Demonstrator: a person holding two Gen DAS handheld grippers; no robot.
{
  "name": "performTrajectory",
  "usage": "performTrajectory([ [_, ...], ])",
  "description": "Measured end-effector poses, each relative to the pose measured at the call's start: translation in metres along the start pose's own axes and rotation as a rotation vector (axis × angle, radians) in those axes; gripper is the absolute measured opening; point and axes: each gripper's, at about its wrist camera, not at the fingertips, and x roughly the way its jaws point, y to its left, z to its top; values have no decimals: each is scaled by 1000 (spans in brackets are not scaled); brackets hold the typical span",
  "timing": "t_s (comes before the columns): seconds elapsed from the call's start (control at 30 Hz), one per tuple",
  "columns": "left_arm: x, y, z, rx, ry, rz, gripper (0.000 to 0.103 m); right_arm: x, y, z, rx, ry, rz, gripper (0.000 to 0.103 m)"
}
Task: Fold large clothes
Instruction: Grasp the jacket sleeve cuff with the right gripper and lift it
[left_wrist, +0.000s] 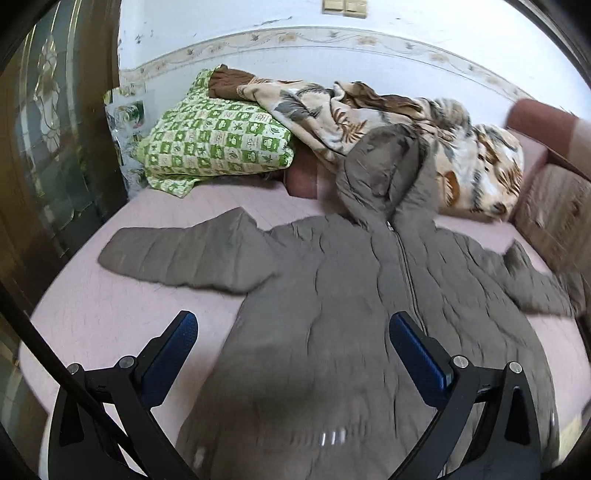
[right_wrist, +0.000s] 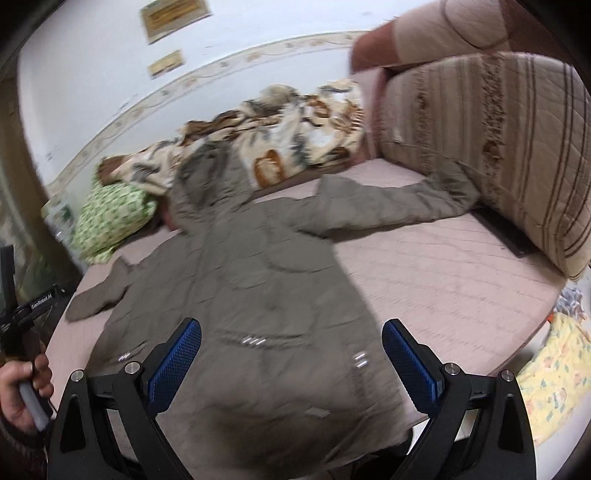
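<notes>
A grey-brown hooded padded jacket (left_wrist: 332, 280) lies spread flat, front up and zipped, on a pink bed (left_wrist: 110, 310), sleeves out to both sides, hood toward the far wall. It also shows in the right wrist view (right_wrist: 258, 266). My left gripper (left_wrist: 291, 328) is open and empty, hovering above the jacket's lower left part. My right gripper (right_wrist: 291, 336) is open and empty above the jacket's lower hem. The left sleeve (left_wrist: 184, 251) lies flat; the right sleeve (right_wrist: 399, 203) reaches a striped cushion.
A green checked pillow (left_wrist: 218, 144) and a leaf-print blanket (left_wrist: 369, 118) are piled at the back of the bed. A striped padded cushion (right_wrist: 498, 147) stands at the right. A dark wooden cabinet (left_wrist: 55, 147) is at the left. Yellow cloth (right_wrist: 554, 376) lies past the bed's right edge.
</notes>
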Motion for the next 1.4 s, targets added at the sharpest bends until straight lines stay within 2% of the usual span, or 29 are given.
performTrajectory([
  [0.1,31,1,-1,-32,-16,-15,103,11,-34,24,94,0,17,100],
  [0.2,51,0,-12,-3,-26,8,103,23,-72,52,194,8,6,90],
  [0.23,58,0,-11,11,0,-3,103,30,-90,64,238,2,2,86],
  [0.3,62,4,-7,-3,-2,-27,103,47,-118,81,282,14,-15,77],
  [0.33,62,5,-5,-6,-15,-40,103,60,-137,91,315,28,-42,68],
  [0.4,63,8,-5,1,-27,-36,103,80,-171,103,373,10,-93,63],
  [0.47,68,10,-3,-4,-19,-46,103,102,-200,114,423,14,-143,47],
  [0.7,84,7,-5,-9,18,-56,103,166,-267,130,615,-53,-228,46],
  [0.8,87,3,-5,5,16,-56,103,186,-290,130,689,-63,-258,47],
  [0.97,91,-3,-5,19,17,-61,103,215,-317,140,730,-58,-275,46],
  [1.07,95,-6,-5,25,24,-66,103,225,-328,146,732,-59,-302,46],
  [1.13,98,-8,-6,31,31,-66,103,232,-336,150,740,-66,-291,44],
  [1.23,102,-11,-7,37,39,-70,103,245,-332,161,662,-73,-310,42],
  [1.27,103,-12,-6,40,42,-70,103,247,-330,163,645,-70,-315,24],
  [1.3,103,-13,-7,42,43,-70,103,248,-330,162,641,-76,-320,17],
  [1.4,101,-13,-7,39,36,-72,103,239,-321,169,615,-102,-313,12],
])
